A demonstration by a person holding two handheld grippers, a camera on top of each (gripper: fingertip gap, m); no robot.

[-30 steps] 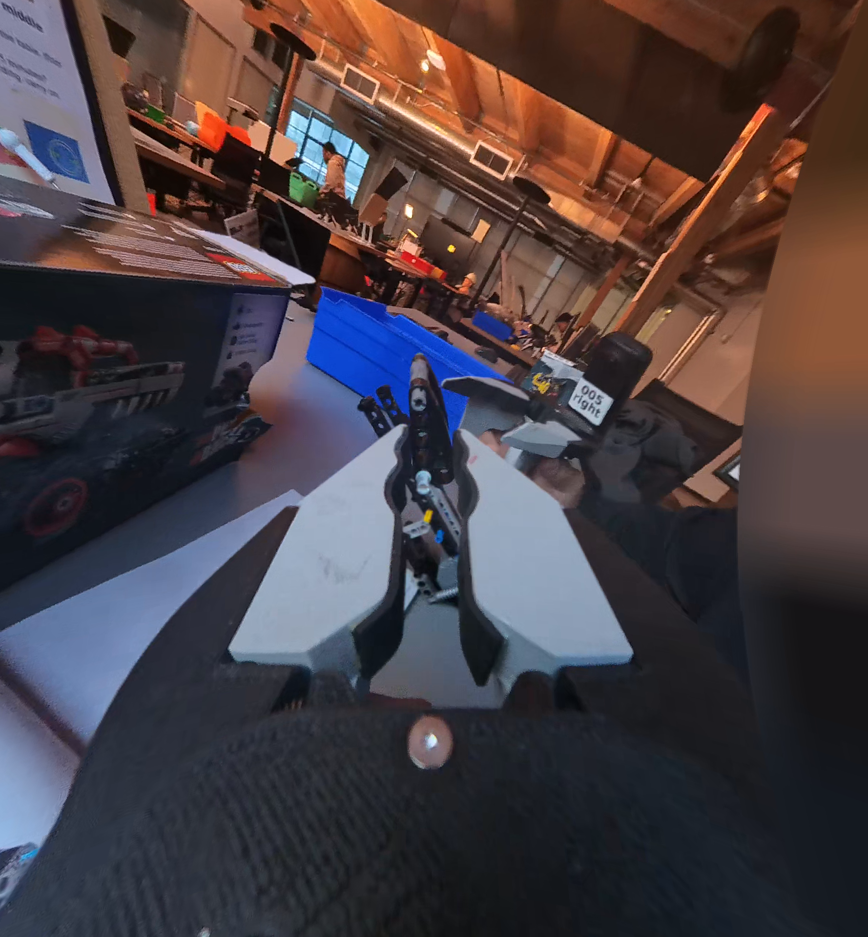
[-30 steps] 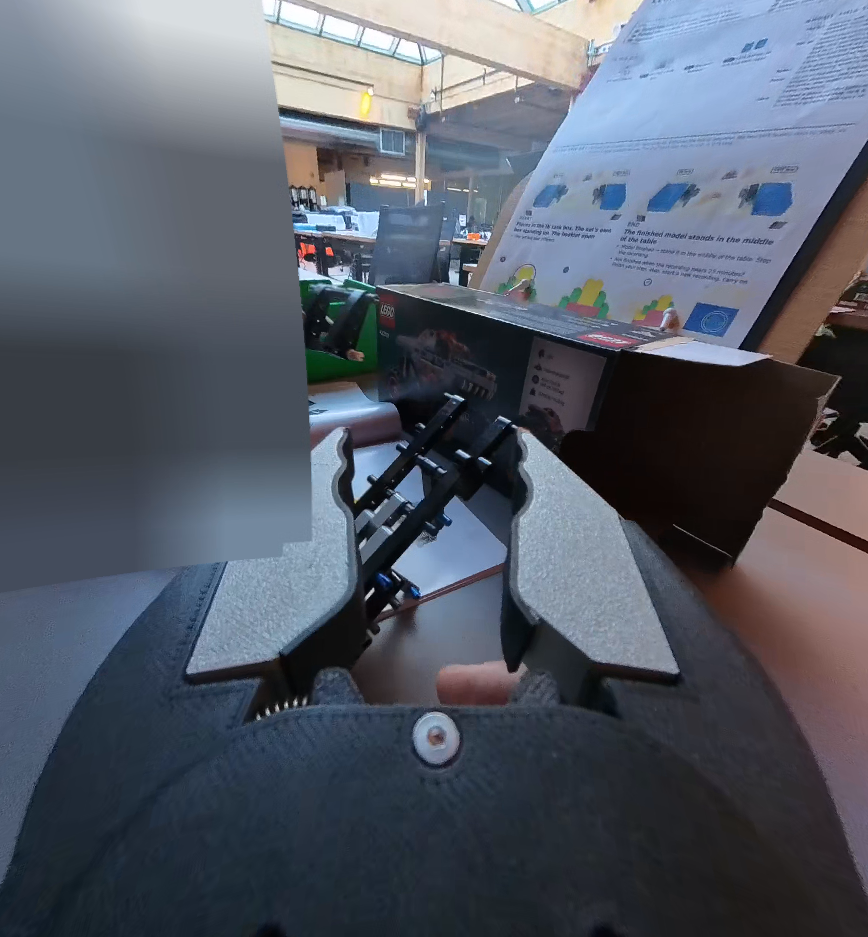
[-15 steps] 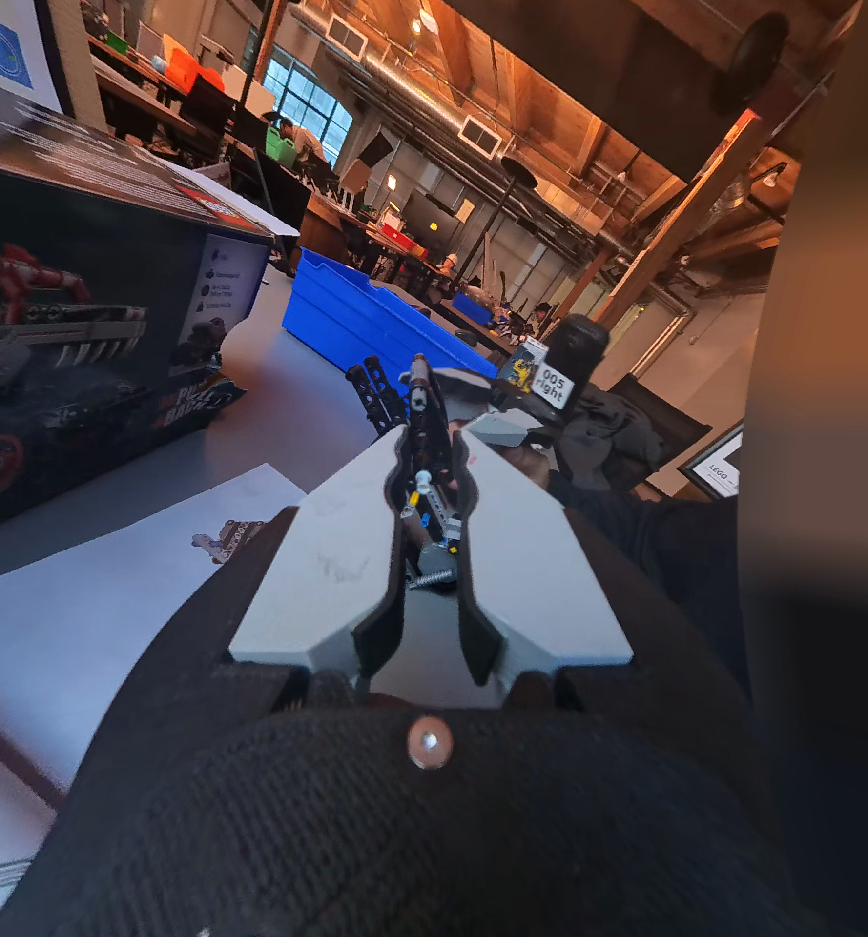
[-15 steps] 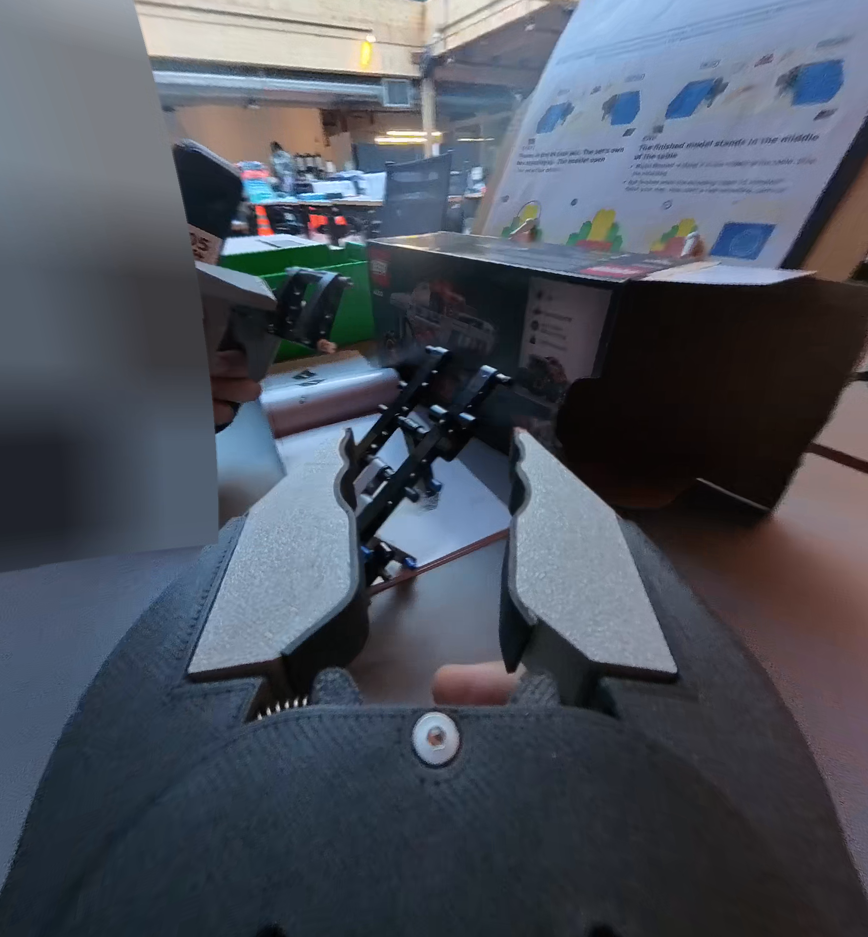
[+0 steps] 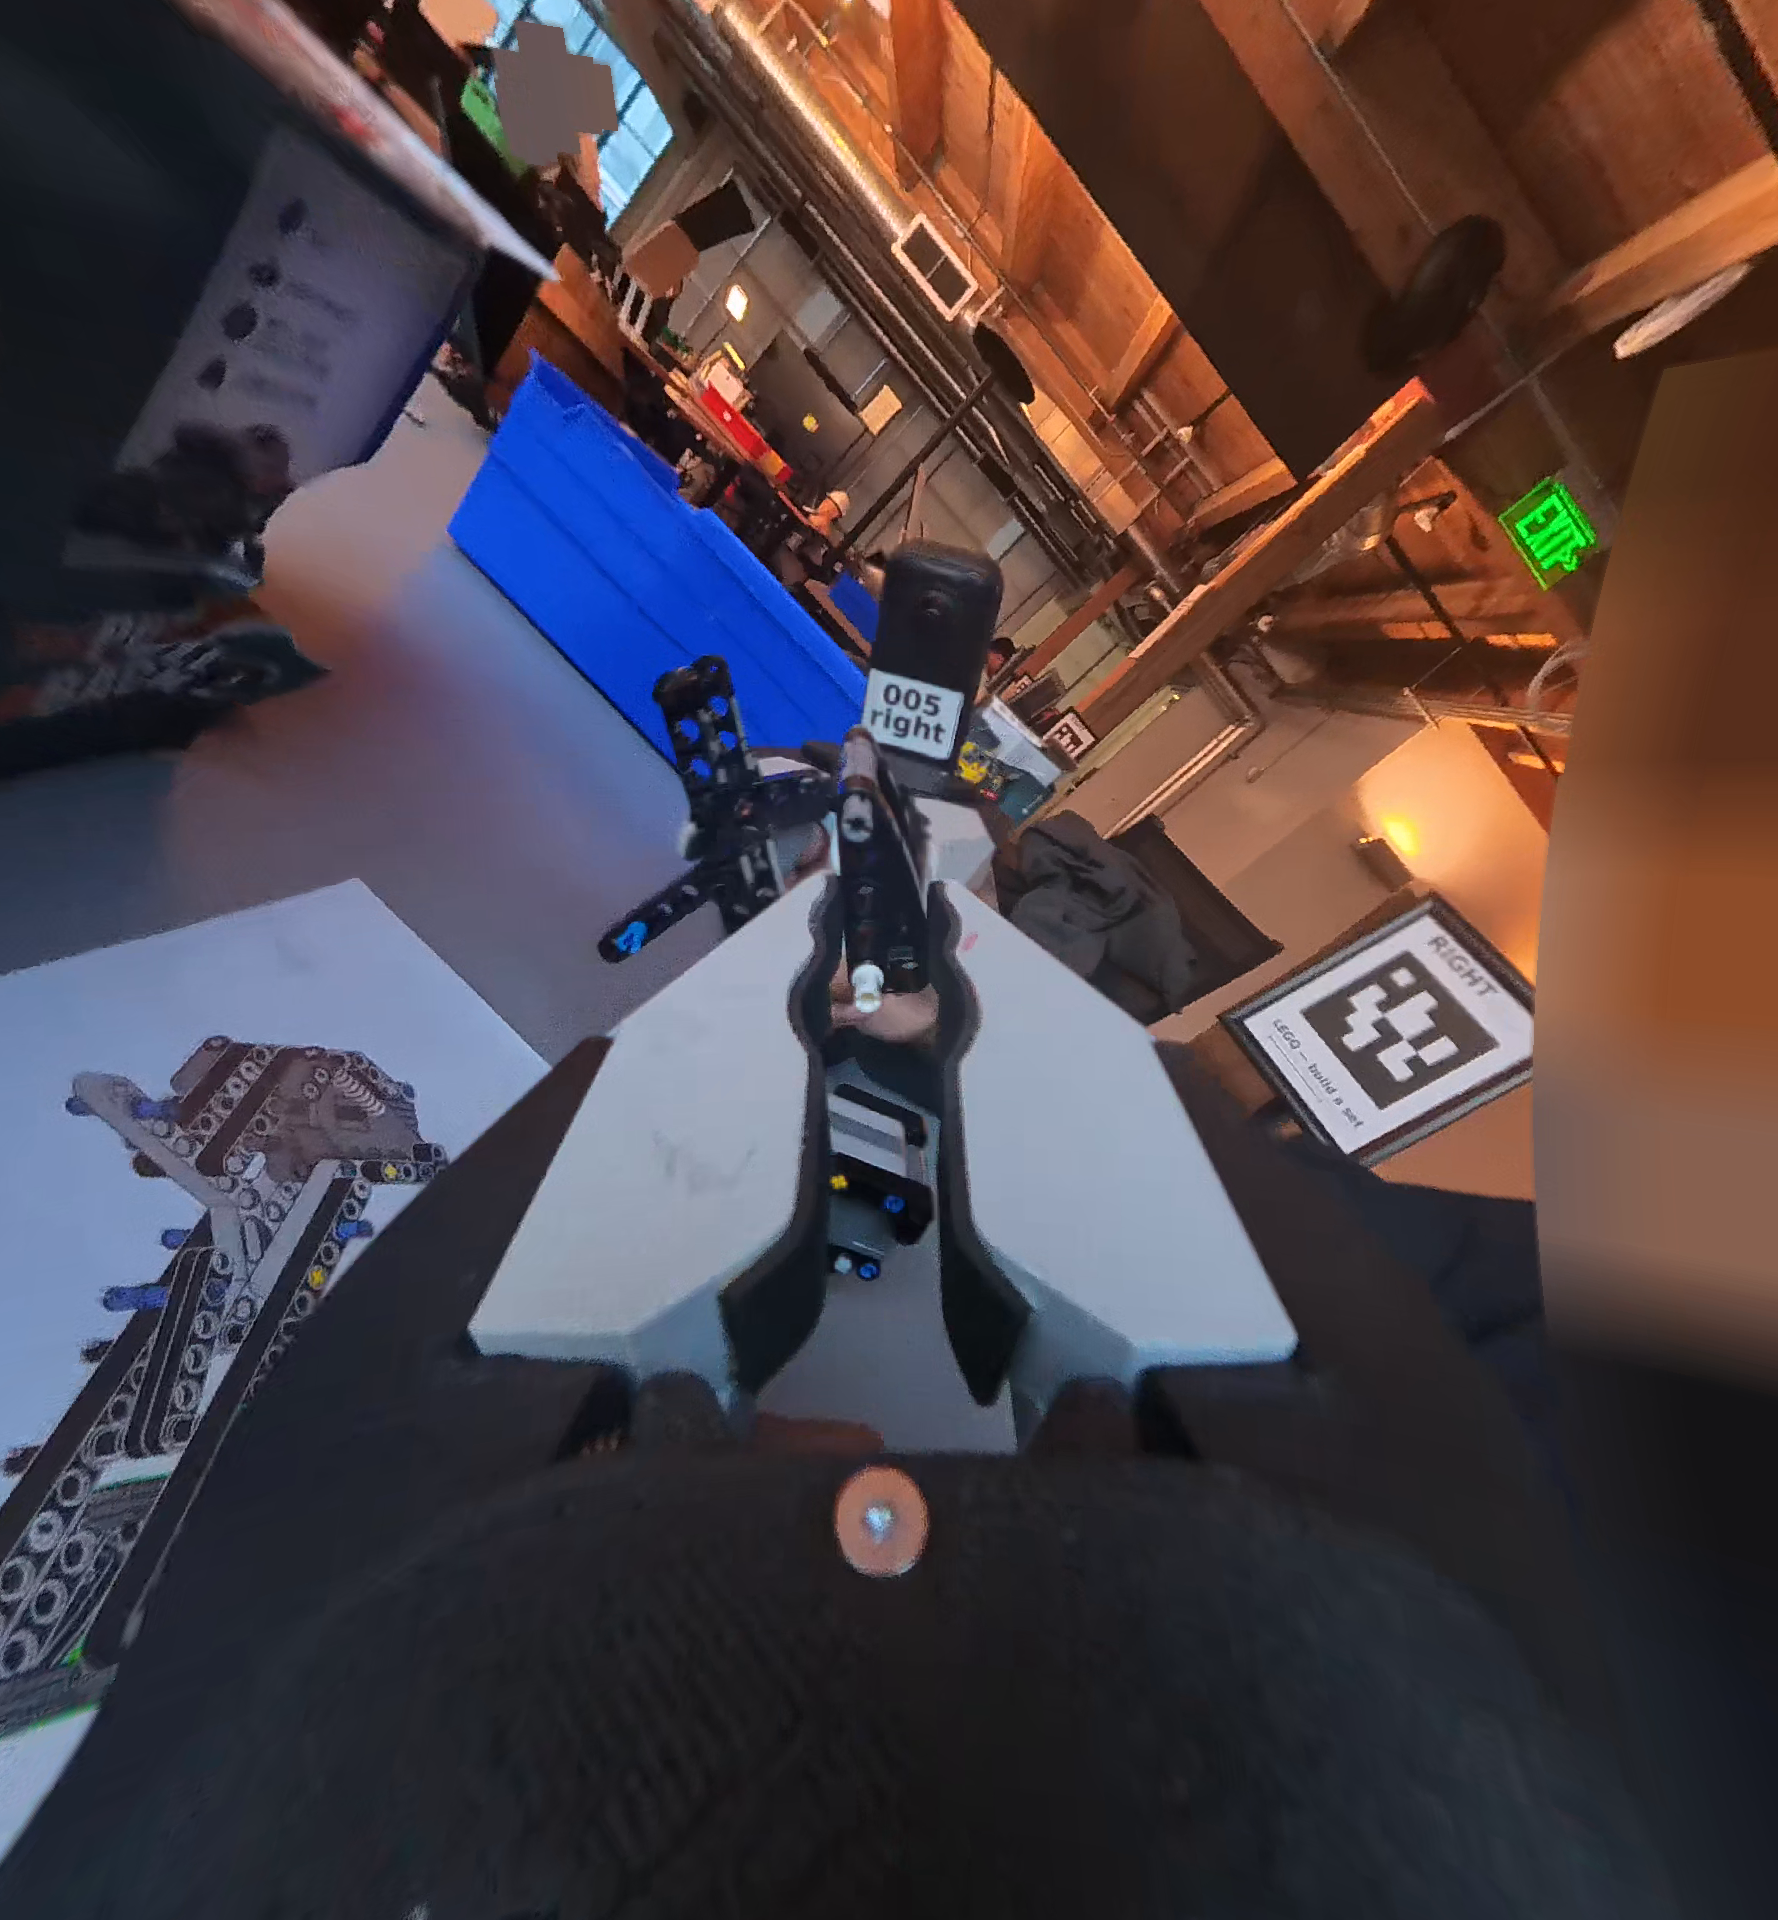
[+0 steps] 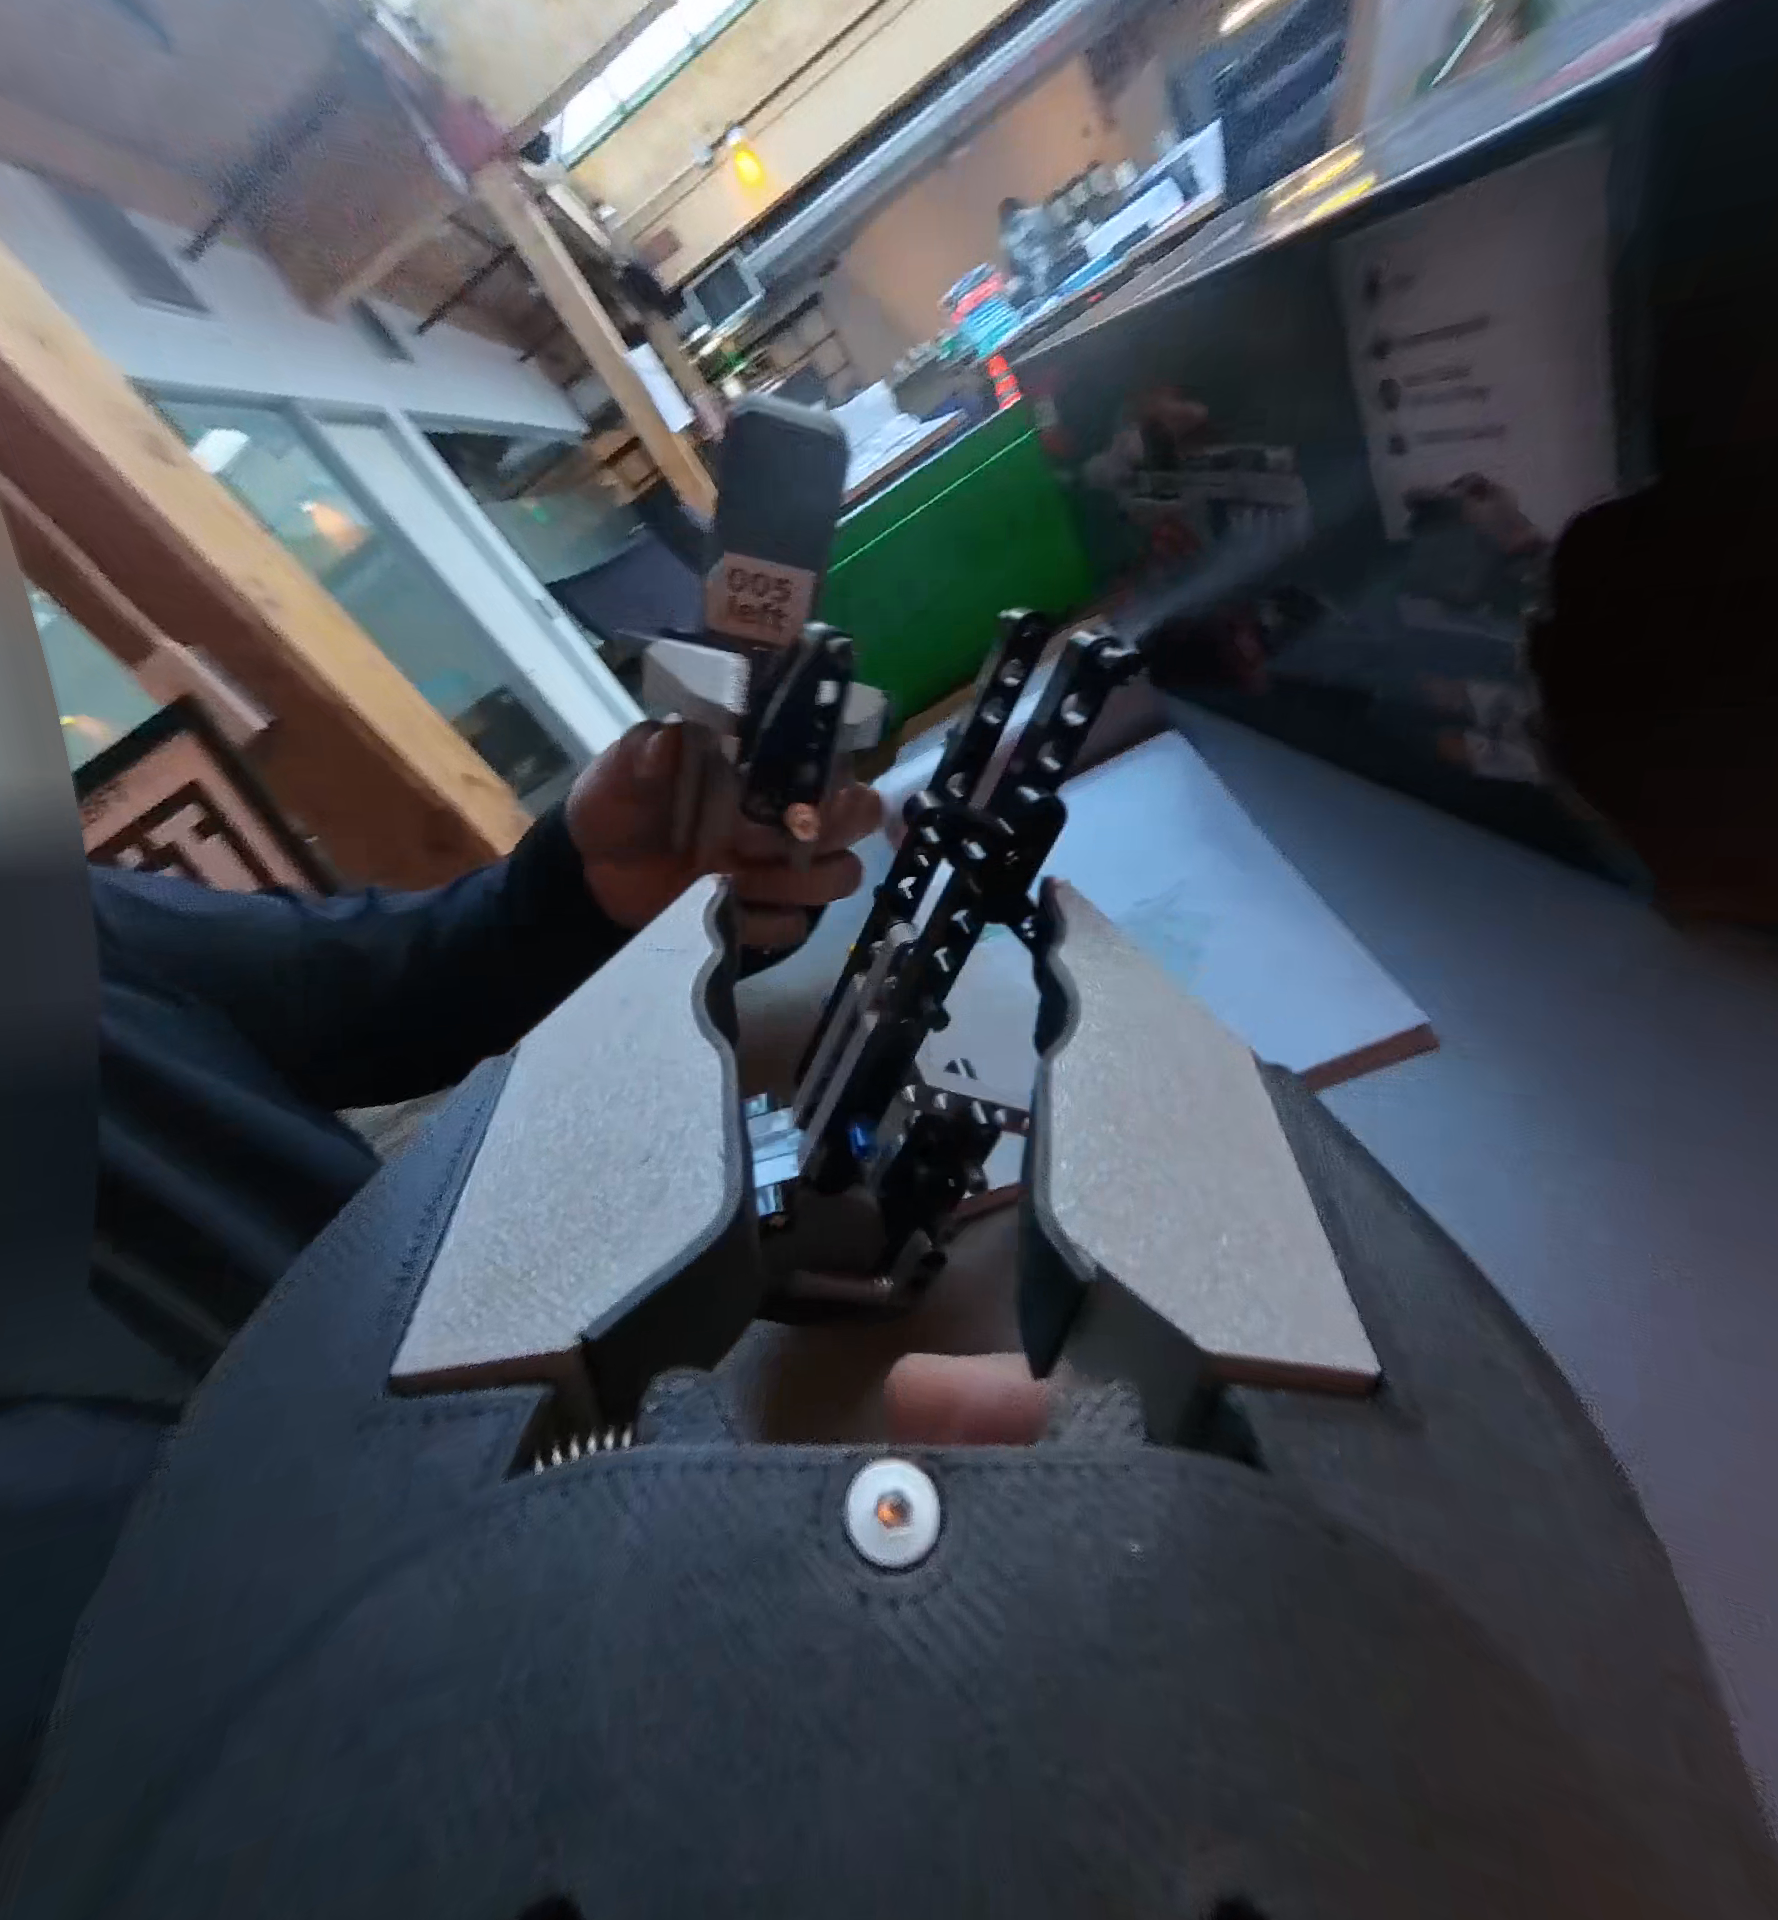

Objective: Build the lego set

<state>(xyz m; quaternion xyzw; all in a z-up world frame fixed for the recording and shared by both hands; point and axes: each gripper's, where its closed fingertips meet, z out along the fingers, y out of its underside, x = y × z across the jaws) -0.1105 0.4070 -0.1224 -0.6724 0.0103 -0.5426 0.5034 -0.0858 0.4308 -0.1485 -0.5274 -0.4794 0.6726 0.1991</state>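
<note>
My left gripper is shut on a small black Technic piece with a brown axle end on top and a white pin below. In the right wrist view a hand holds that gripper up, just left of my right gripper's load. My right gripper is shut on a long black Technic frame, which sticks up and forward between its fingers. The same frame shows in the left wrist view, just left of the small piece. The two parts are close but apart.
A white instruction sheet with a printed model lies on the grey table. The dark set box stands behind it. A blue bin is beyond, a green bin to the other side, and a framed marker sign at the right. One gripper's finger ends stand about 5 cm off the other's.
Both grippers have swung and tilted toward each other, each keeping its part. The left gripper and its small piece now sit close beside the black frame.
</note>
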